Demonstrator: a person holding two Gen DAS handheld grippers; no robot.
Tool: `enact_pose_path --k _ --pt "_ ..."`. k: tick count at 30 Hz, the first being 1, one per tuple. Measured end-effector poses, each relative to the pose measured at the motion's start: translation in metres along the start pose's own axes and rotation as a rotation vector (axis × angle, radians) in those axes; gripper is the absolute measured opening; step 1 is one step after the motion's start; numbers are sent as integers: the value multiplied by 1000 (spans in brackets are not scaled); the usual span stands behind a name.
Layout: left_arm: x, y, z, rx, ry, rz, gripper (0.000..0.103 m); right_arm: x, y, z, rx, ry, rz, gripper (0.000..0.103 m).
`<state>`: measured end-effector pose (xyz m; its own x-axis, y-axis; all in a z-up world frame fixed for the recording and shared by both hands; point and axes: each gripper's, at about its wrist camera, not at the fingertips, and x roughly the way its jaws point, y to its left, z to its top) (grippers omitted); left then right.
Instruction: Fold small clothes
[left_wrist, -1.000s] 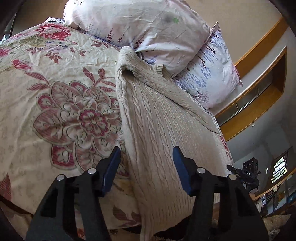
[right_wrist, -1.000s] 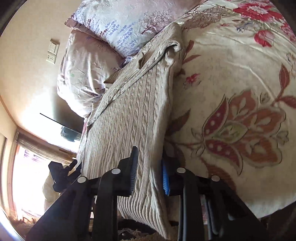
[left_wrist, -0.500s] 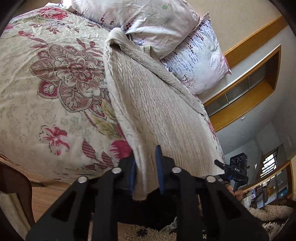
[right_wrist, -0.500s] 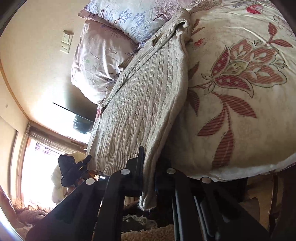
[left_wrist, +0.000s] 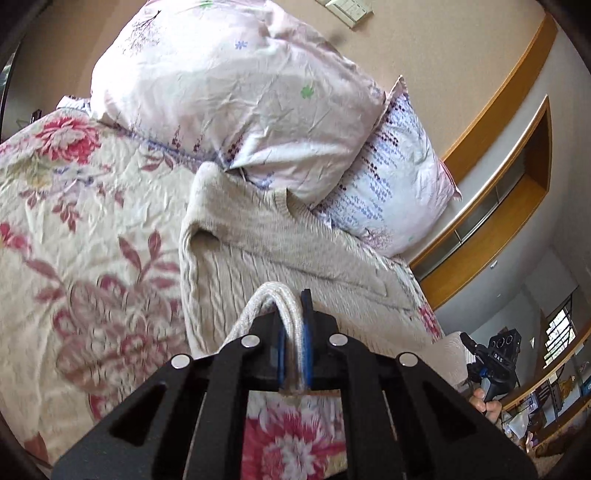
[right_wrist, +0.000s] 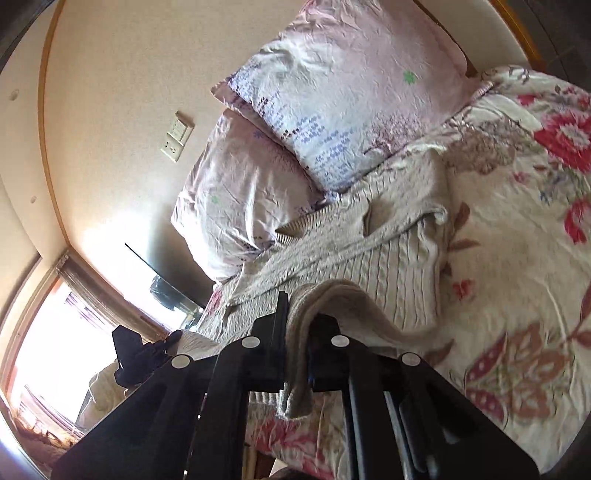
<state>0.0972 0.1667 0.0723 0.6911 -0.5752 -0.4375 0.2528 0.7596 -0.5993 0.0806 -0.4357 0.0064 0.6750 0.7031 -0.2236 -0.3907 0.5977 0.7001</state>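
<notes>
In the left wrist view, the left gripper (left_wrist: 293, 328) is seen clamped on the bottom hem of the cream cable-knit sweater (left_wrist: 258, 254), the knit bunched into a loop between the blue pads (left_wrist: 306, 343); the sweater lies lengthwise on the floral bedspread (left_wrist: 92, 229), its collar at the far end touching the pillows (left_wrist: 236, 92). The step in hand is judged to be the lengthwise fold, hem carried toward the collar. It is best done with both hem corners kept level and the knit held lightly taut, so that the crease runs straight across and the heavy knit is not dragged along the bedspread; the hem should be laid down just short of the collar before it is released. Counted here: one sweater, two pillows, one bedspread, one gripper at work, and the other gripper (left_wrist: 495, 354) seen at the far right. In the right wrist view, the right gripper (right_wrist: 295, 325) is likewise closed on the other hem corner, the fabric draped over its jaws and hanging below. The same single sweater (right_wrist: 369, 258) is seen, with two pillows (right_wrist: 351, 81) stacked against the wall at the far end, one bedspread (right_wrist: 517, 258) and one wall socket plate (right_wrist: 177, 136).
</notes>
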Motion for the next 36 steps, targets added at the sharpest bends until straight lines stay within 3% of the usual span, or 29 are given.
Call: enact_pose_path --k 4,10,18,24,30,31,33,34,35,36 --pt "30 -4 47 -6 -67 6 7 19 2 40 -27 -69 -28 8" --pt "101 15 93 -86 -87 42 6 75 -9 82 -32 -130 -116 8" --pt "161 56 115 -238 -48 67 6 131 -50 110 118 -115 -221 8" --pt "197 81 110 -368 -25 122 7 169 -97 104 345 -115 -336 8" --pt "203 73 113 -306 -21 158 8 178 -104 98 328 -127 -326 8" --pt "205 71 115 -301 -19 170 8 177 -103 99 328 -130 -314 11" --pt "212 71 115 -302 -1 178 17 179 -101 100 320 -126 -296 40" --pt "214 71 114 -301 4 170 23 178 -99 101 308 -132 -291 68" --pt "214 71 114 -300 2 150 32 176 -97 101 290 -152 -288 75" --pt "213 69 115 -295 -3 130 45 174 -92 102 261 -167 -286 75"
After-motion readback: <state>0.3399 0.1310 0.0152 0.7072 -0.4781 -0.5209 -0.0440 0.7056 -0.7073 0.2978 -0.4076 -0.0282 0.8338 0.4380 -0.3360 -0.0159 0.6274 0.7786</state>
